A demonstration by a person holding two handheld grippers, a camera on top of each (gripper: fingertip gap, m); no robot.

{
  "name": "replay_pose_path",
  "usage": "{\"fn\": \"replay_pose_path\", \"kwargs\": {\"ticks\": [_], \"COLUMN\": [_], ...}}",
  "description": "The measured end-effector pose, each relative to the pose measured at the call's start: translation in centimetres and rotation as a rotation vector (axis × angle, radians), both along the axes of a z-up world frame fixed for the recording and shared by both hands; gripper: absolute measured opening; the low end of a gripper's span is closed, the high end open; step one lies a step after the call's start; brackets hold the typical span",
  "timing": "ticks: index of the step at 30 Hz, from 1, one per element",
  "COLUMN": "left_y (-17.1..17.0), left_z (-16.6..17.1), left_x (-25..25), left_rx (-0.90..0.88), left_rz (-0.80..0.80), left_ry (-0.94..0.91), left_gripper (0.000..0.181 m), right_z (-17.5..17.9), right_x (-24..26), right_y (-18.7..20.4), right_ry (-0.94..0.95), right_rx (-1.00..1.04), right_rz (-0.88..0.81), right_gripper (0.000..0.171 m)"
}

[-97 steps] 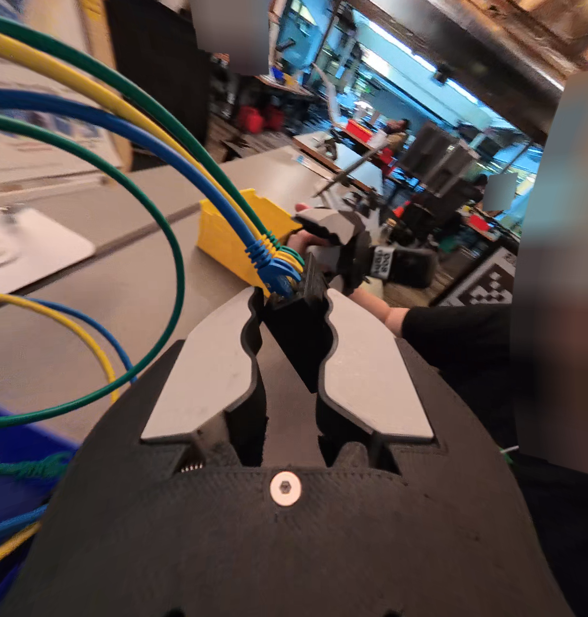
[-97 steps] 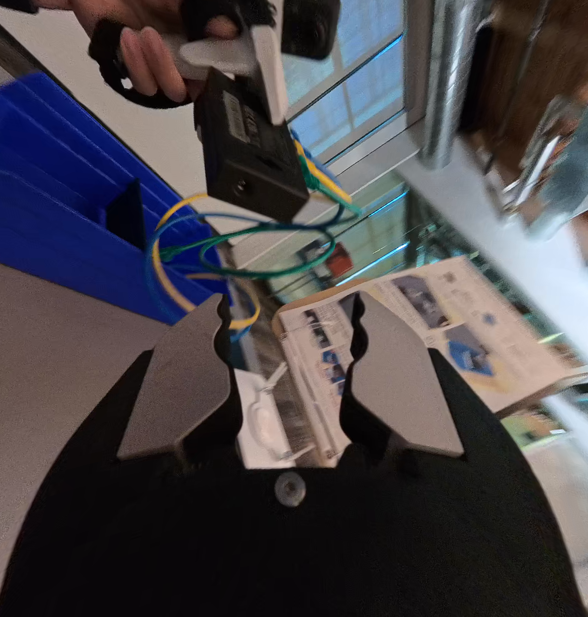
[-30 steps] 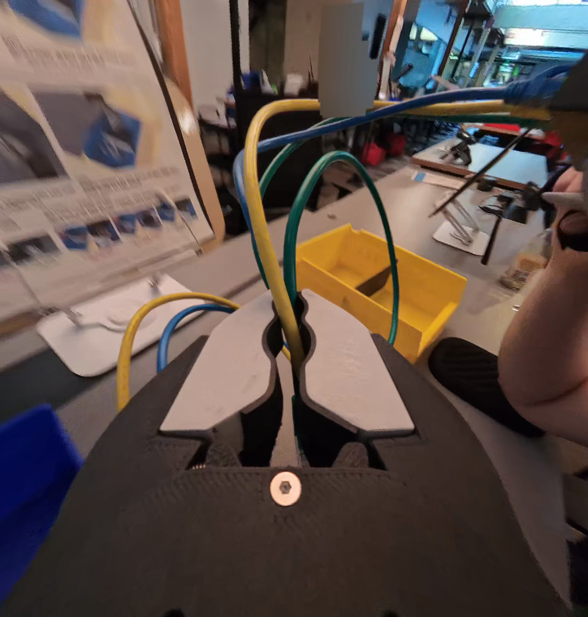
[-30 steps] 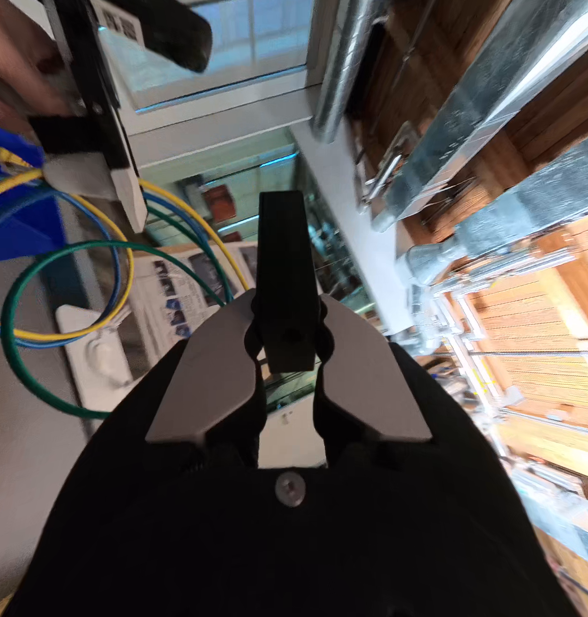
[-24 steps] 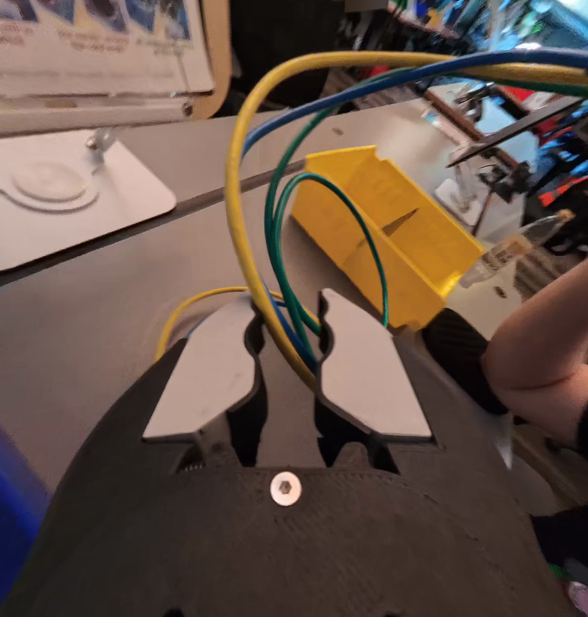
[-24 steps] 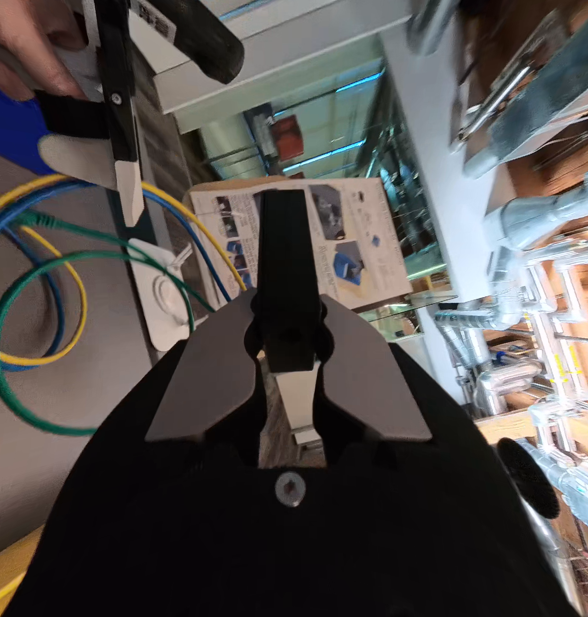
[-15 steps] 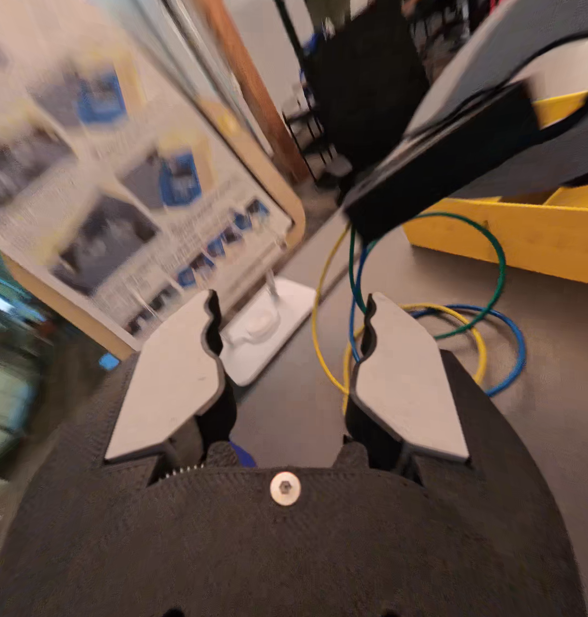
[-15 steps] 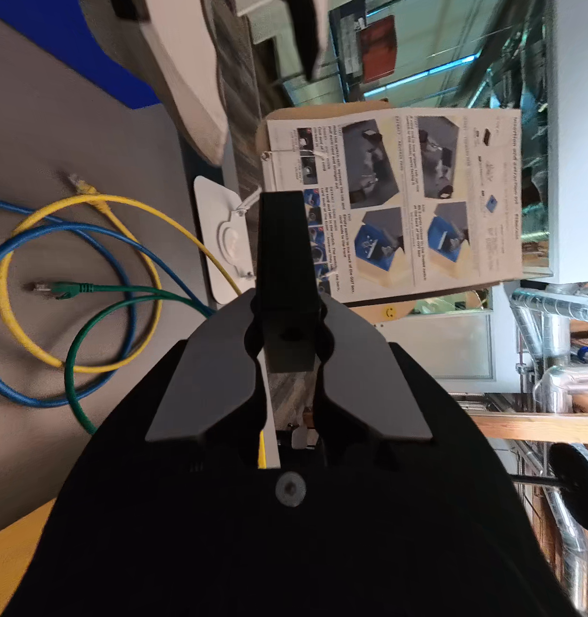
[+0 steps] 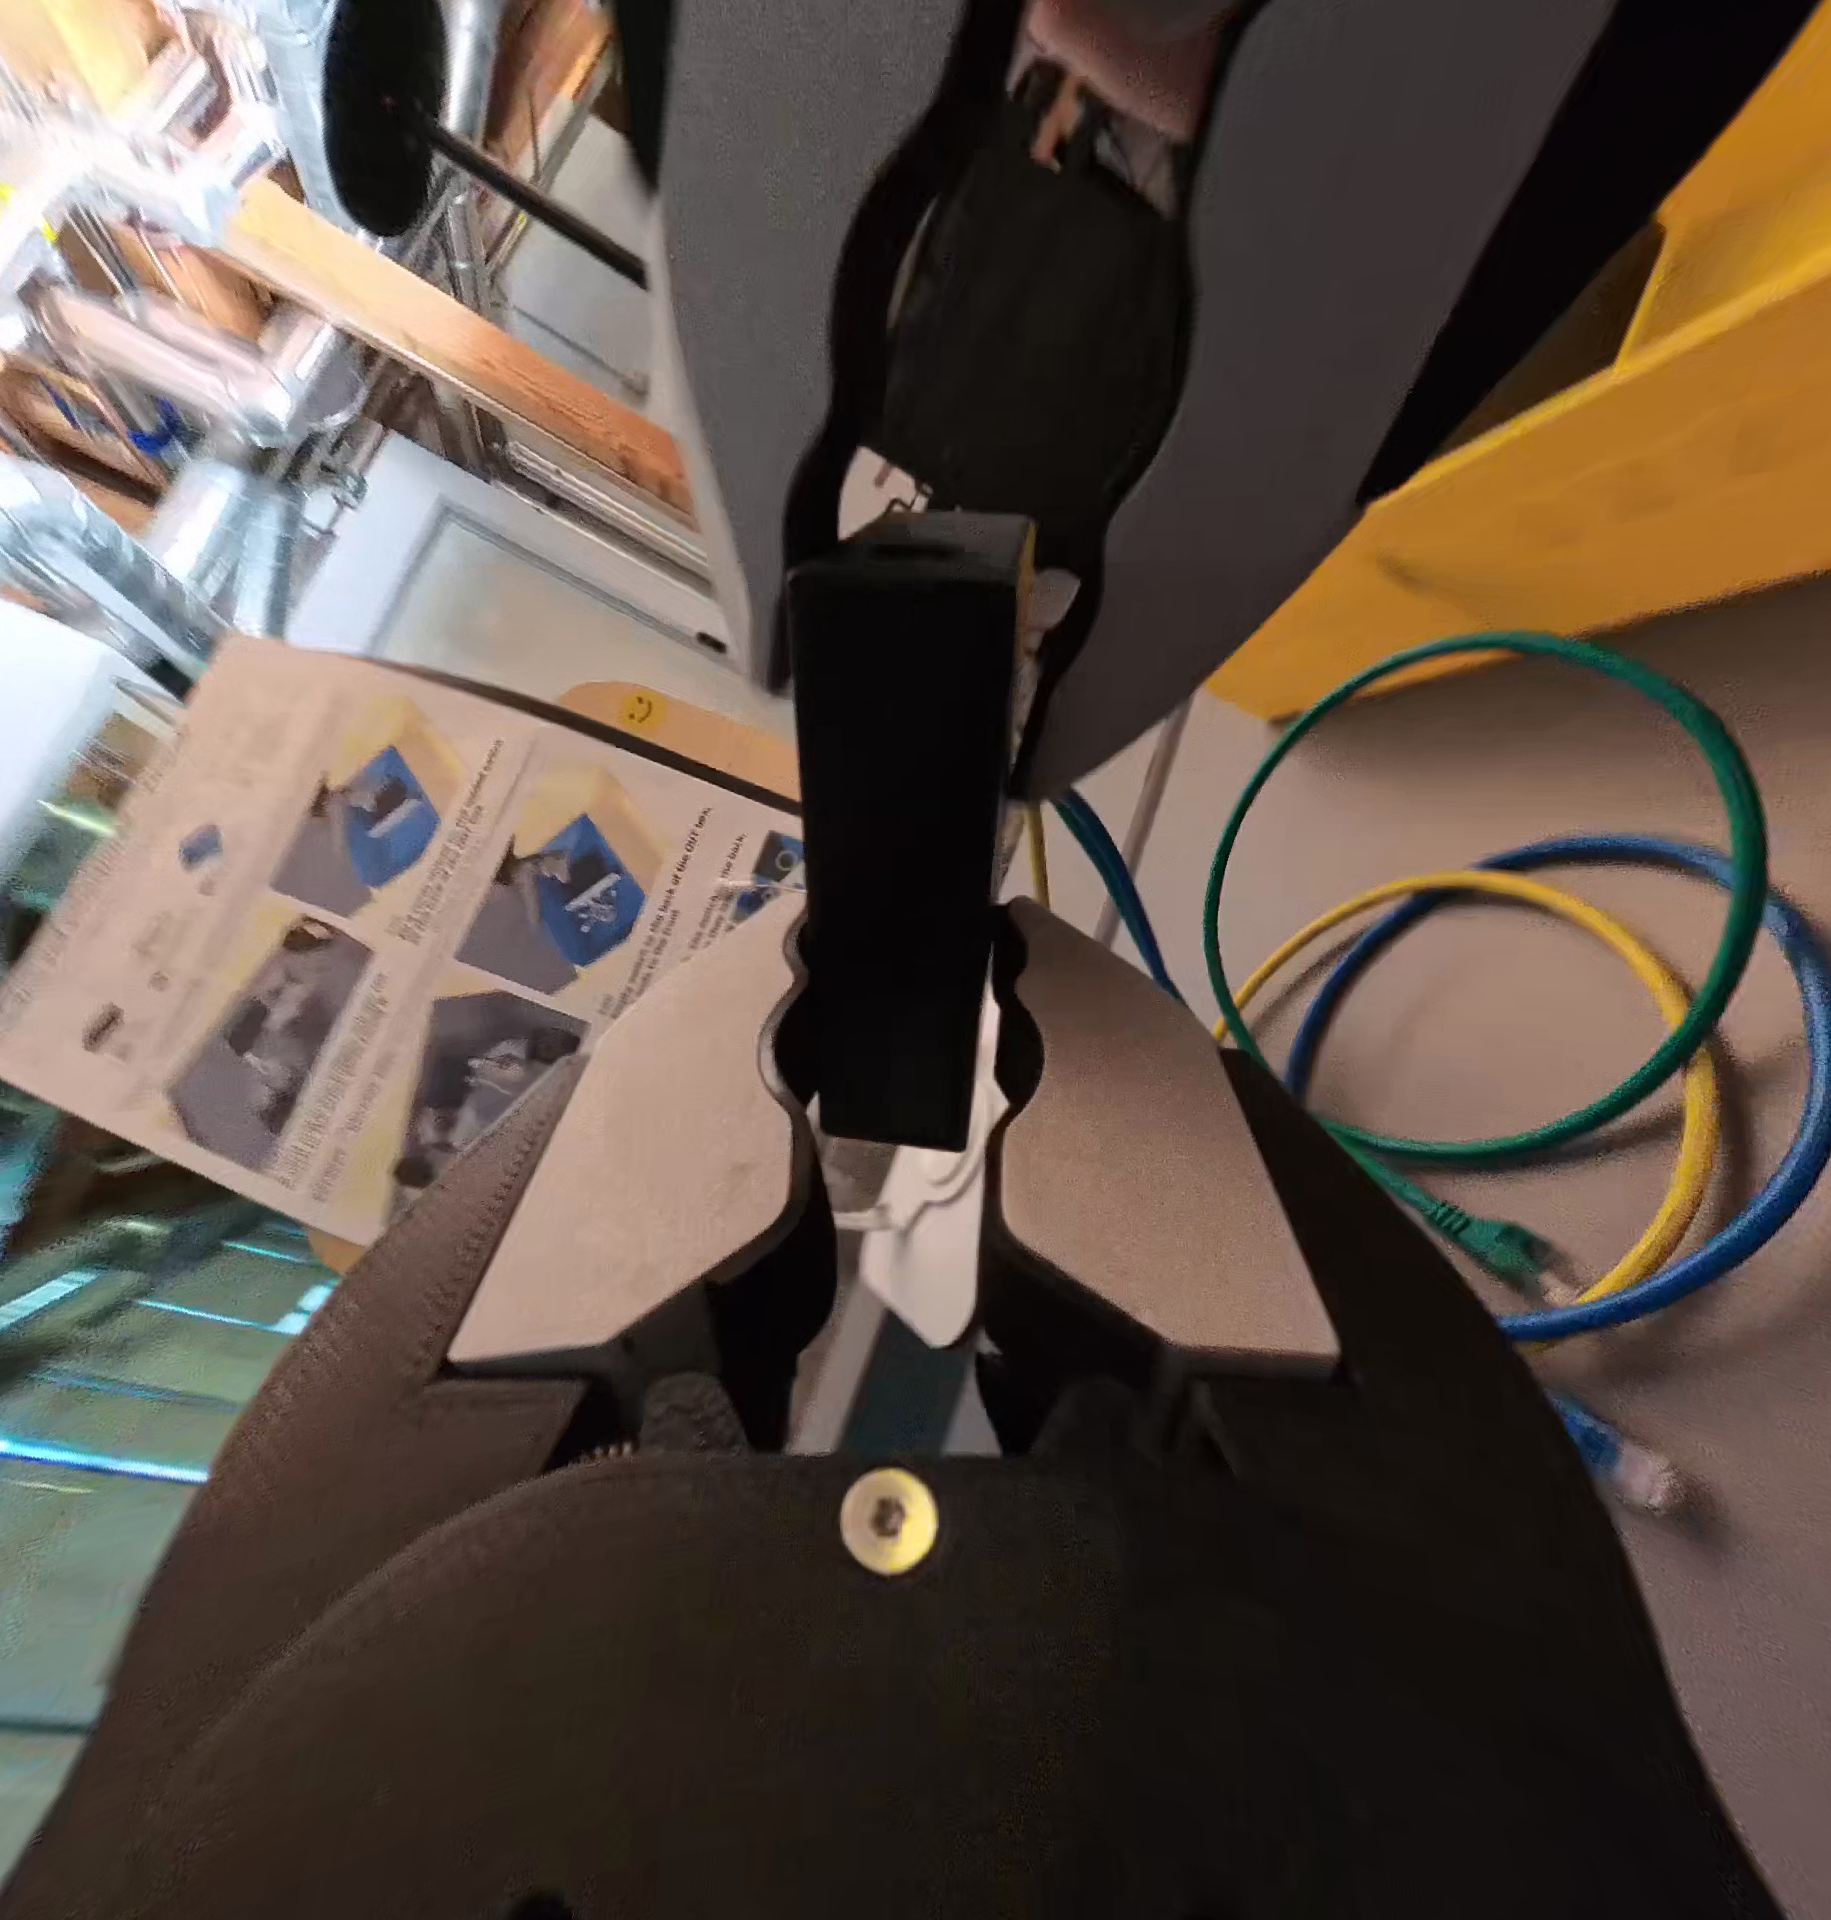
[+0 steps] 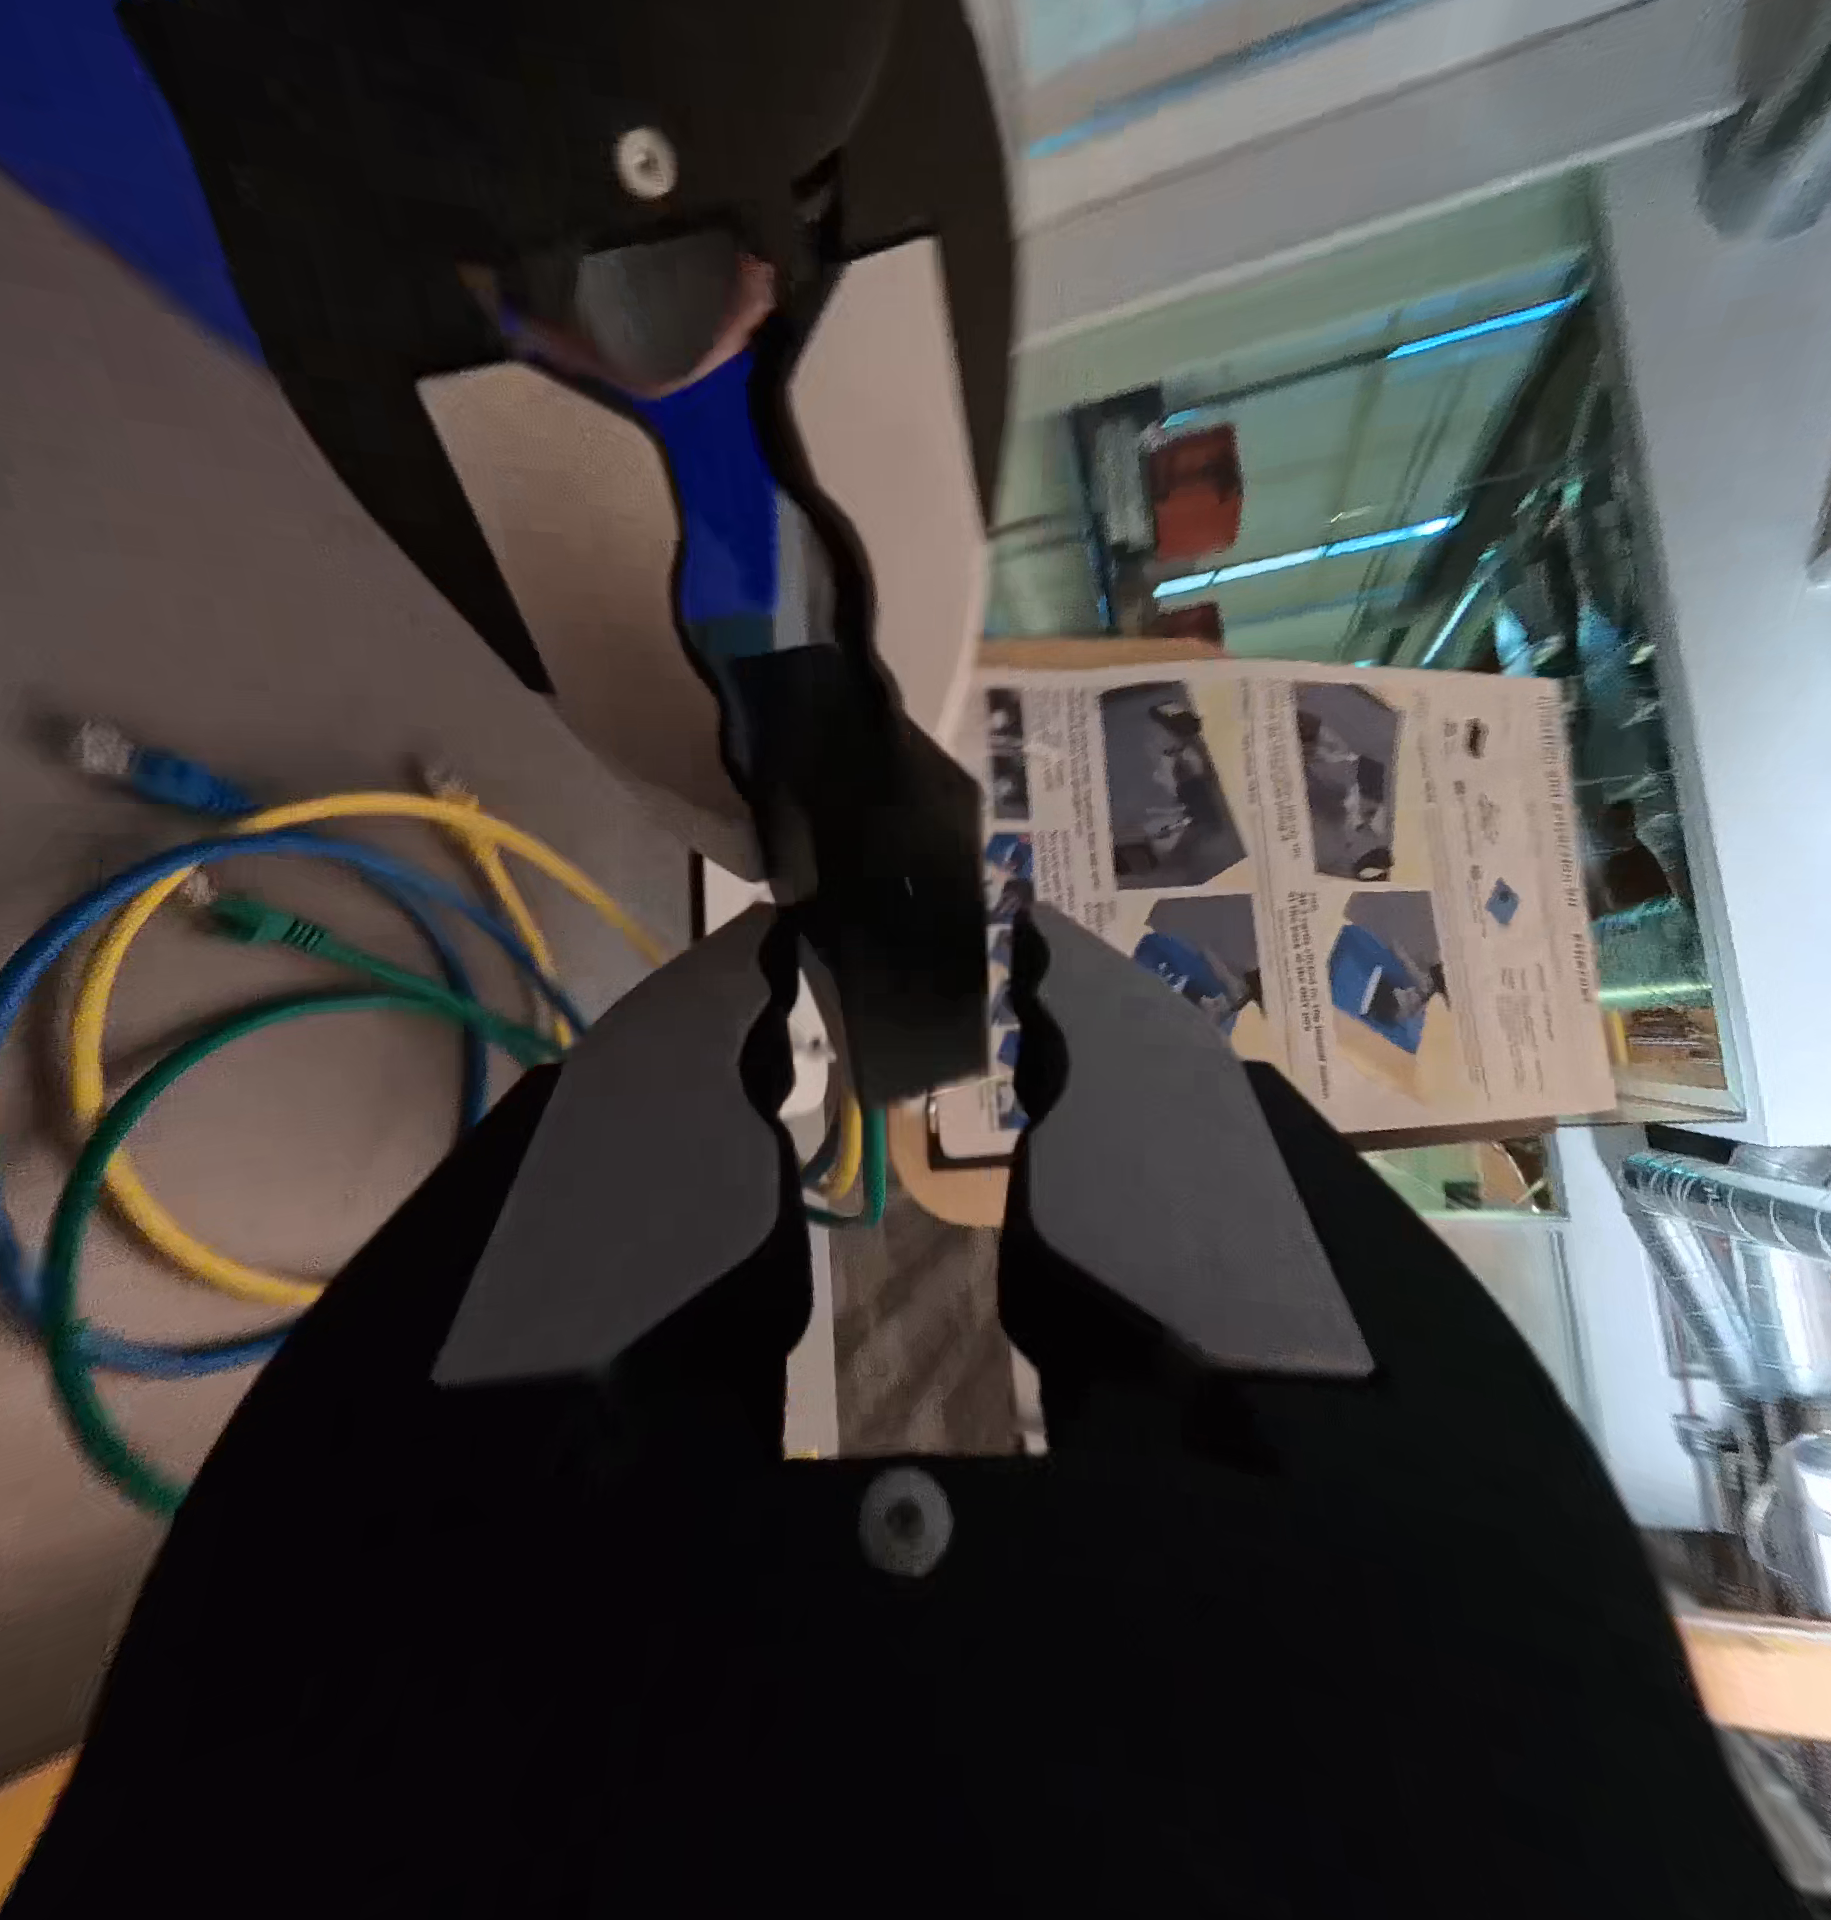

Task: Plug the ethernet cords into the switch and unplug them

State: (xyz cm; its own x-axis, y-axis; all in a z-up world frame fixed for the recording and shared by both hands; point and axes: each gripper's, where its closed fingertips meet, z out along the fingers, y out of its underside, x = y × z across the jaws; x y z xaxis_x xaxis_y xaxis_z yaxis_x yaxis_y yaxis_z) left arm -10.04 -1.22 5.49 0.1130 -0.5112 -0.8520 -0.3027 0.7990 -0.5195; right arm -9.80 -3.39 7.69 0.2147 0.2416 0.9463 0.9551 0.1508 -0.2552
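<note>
We grip the black switch [image 9: 895, 862] in our left gripper [image 9: 898, 940]; our right gripper [image 10: 895, 966], at twelve o'clock, is spread around it. Ethernet cords [image 9: 1617, 1060] coil on the table [image 9: 1513, 790] at three o'clock

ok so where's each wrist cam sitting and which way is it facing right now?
Left wrist: on the left gripper, facing the right gripper; own jaws shut on the switch.
Right wrist: on the right gripper, facing back; own jaws open around it.
Shared: switch, coiled cords, poster.
</note>
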Motion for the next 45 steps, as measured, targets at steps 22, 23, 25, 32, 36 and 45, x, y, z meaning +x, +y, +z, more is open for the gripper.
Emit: {"fn": "replay_pose_path", "kwargs": {"ticks": [22,23,25,32,36,45], "left_y": [-2.0,-1.1,0.7,1.1,3.2,3.4], "left_z": [3.2,2.9,2.8,2.8,1.4,-0.1], "left_x": [-2.0,-2.0,-2.2,-2.0,-2.5,-2.2], "left_rx": [-0.456,-0.462,-0.415,0.038,0.120,0.247], "left_rz": [-0.313,-0.261,-0.143,0.198,0.333,0.333], "left_ry": [-0.138,-0.135,-0.134,-0.031,0.060,0.152], "left_gripper": [0.028,0.031,0.045,0.070,0.063,0.048], "right_z": [-4.4,-4.2,-3.5,-2.0,-1.9,-2.3], "right_x": [4.1,4.7,5.6,5.4,5.6,5.1], "right_y": [2.8,3.0,3.2,2.8,2.6,1.4], "right_ry": [0.626,0.598,0.499,0.199,0.053,-0.018], "right_rx": [-0.379,-0.358,-0.294,-0.163,-0.114,-0.158], "right_rz": [0.266,0.207,0.086,-0.209,-0.297,-0.326], "right_gripper": [0.007,0.007,0.006,0.006,0.006,0.006]}}
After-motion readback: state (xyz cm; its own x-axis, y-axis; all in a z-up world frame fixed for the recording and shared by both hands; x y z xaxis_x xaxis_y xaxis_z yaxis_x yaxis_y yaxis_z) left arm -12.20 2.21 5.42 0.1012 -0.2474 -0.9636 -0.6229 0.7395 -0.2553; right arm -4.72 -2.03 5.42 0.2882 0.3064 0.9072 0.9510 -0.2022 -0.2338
